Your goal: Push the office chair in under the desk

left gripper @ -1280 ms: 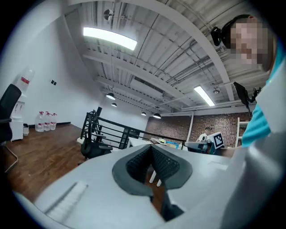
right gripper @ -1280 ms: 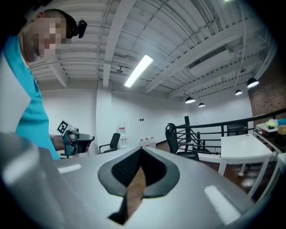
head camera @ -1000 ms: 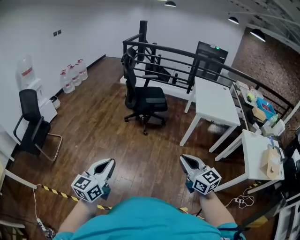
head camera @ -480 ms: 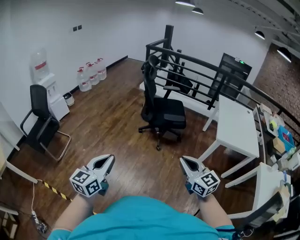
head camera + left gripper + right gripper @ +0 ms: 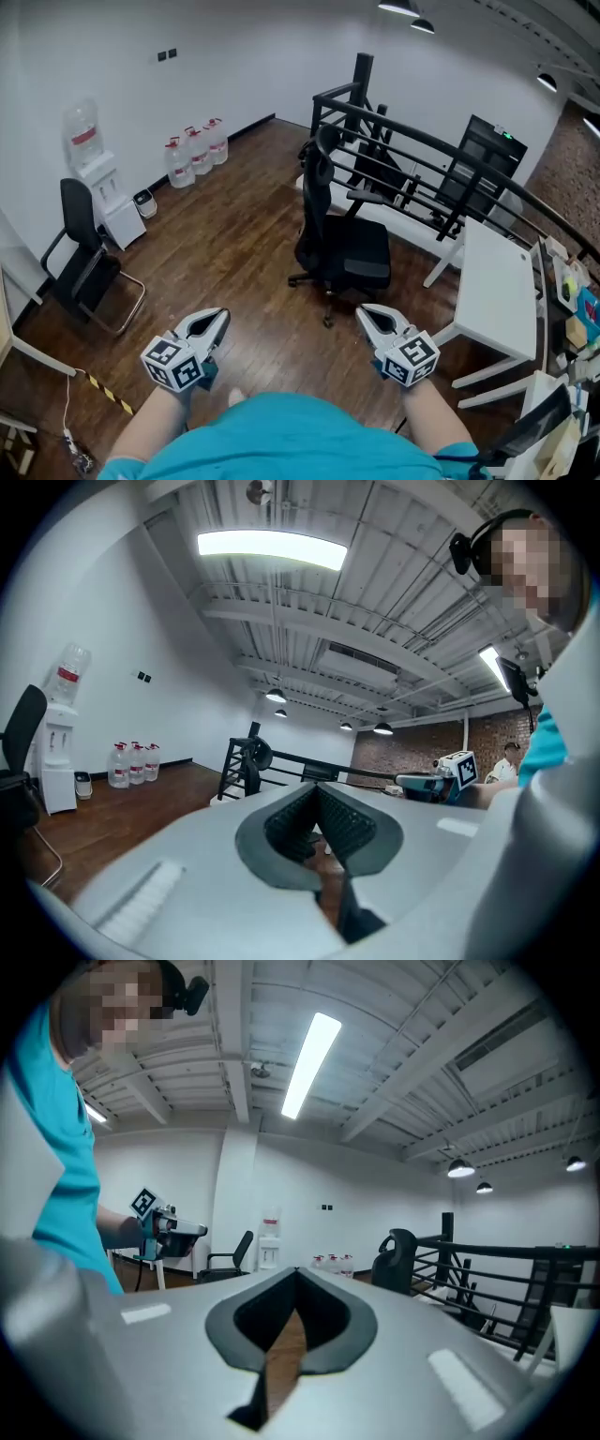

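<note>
You've closed in on the office chair (image 5: 342,248), standing untouched on the floor (image 5: 234,234) apart from the white tabletop (image 5: 497,286), with left gripper (image 5: 217,319) and right gripper (image 5: 367,315) fingers shut on nothing, so the whole push remains.

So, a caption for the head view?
Left gripper and right gripper, both shut, face the office chair near the white desk.

No legible text or numbers; red label on the dispenser bottle (image 5: 82,127) too small.
</note>
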